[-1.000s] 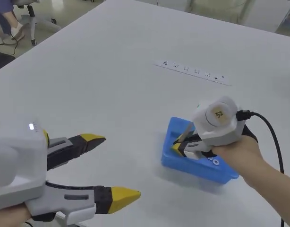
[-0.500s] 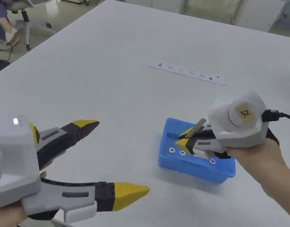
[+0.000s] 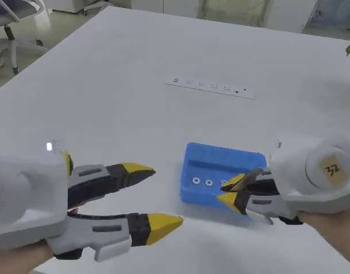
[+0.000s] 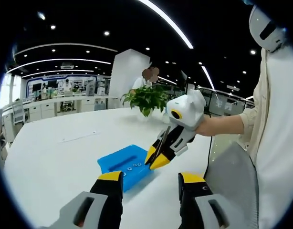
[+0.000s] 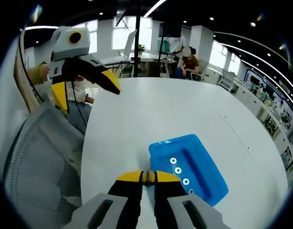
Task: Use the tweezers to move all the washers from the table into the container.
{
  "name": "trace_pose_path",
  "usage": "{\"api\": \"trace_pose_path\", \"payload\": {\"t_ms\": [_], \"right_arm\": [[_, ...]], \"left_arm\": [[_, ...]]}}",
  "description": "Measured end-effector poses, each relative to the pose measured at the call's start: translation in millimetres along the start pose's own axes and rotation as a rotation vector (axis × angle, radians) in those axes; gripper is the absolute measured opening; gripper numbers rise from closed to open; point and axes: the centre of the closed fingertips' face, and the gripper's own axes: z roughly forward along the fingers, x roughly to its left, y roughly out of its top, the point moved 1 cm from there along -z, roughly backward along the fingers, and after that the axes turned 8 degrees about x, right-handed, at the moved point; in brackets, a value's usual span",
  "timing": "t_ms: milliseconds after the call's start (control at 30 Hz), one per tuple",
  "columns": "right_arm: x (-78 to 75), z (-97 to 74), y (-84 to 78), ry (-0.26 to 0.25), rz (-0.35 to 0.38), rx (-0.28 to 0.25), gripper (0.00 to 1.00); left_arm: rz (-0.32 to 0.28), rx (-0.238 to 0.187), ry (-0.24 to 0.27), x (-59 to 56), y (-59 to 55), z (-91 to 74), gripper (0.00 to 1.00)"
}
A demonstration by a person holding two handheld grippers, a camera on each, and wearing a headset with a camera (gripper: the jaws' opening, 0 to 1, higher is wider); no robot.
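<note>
- The right hand-held gripper point(image 3: 232, 191) has its yellow-tipped jaws pressed together on the slim grey metal tweezers point(image 3: 253, 173), which jut out past the tips.
- The blue rectangular plastic container point(image 3: 220, 160) lies touching or just beyond those tips, a little to their right in the right gripper view. It sits on the white counter point(image 3: 106, 85) toward the near edge, its long axis running roughly along that edge.
- The small silver ring washers point(image 5: 178, 170) lie inside the container in one row along its long axis, by the wall nearer the person. I count four in the right gripper view; in the head view three are clear, and the fourth seems to be behind the gripper tip.
- I can find no washer on the bare counter, so the task looks done or nearly so — though something that small could be missed.
- The left hand-held gripper point(image 3: 155, 197) is spread wide and holds nothing. It is well apart from the container, toward the near left, so the right one is far nearer.
- One container, one pair of tweezers, and one flat white power strip point(image 3: 209, 87) further toward the far edge.
</note>
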Motion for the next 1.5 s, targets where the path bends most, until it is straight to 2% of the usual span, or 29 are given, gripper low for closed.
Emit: {"api": "trace_pose_path", "payload": {"t_ms": [100,200,333,433,567,667,767,833,900,1000,1167,1367,1433,1500], "right_arm": [[10.9,-2.6,-5.8,0.016,0.004,-0.002,0.05],[18.9,-3.9,-8.8,0.028,0.012,-0.007,0.05],[28.7,-4.8,-14.2,0.033,-0.021,0.022,0.05],[35.4,-5.9,-16.5,0.036,-0.035,0.028,0.05],[41.7,-5.0,-19.3,0.038,-0.042,0.037,0.05],[46.9,-3.7,-21.7,0.041,-0.06,0.054,0.05],[50.0,-2.4,-24.4,0.041,-0.082,0.07,0.05],[50.2,-1.1,-27.8,0.041,-0.088,0.081,0.05],[50.2,-1.1,-29.9,0.047,-0.083,0.085,0.05],[50.6,-1.6,-34.0,0.05,-0.087,0.096,0.05],[51.7,-1.8,-38.8,0.058,-0.1,0.104,0.04],[52.2,-3.2,-48.5,0.074,-0.084,0.101,0.04],[55.7,-2.0,-51.0,0.087,-0.107,0.108,0.03],[55.7,0.0,-55.5,0.075,-0.155,0.133,0.02]], "left_arm": [[0.098,0.058,-0.081,-9.8,6.7,17.4,0.35],[0.153,0.101,-0.147,-19.7,11.4,31.5,0.32],[0.176,0.122,-0.21,-31.3,17.6,45.9,0.26],[0.239,0.172,-0.254,-42.6,15.2,55.8,0.22],[0.24,0.17,-0.3,-59.3,23.2,65.9,0.17],[0.266,0.199,-0.31,-66.9,22.1,73.4,0.14],[0.285,0.223,-0.312,-70.6,19.6,80.1,0.13],[0.286,0.248,-0.31,-71.0,16.0,84.3,0.07],[0.31,0.257,-0.315,-71.7,13.5,85.4,0.02],[0.309,0.272,-0.319,-70.7,12.1,86.1,0.02],[0.364,0.309,-0.32,-67.0,8.4,82.1,0.0],[0.386,0.361,-0.313,-55.8,-4.6,76.9,0.0],[0.372,0.361,-0.328,-56.8,-7.9,77.9,0.0],[0.383,0.371,-0.332,-58.4,-13.2,79.9,0.0]]}}
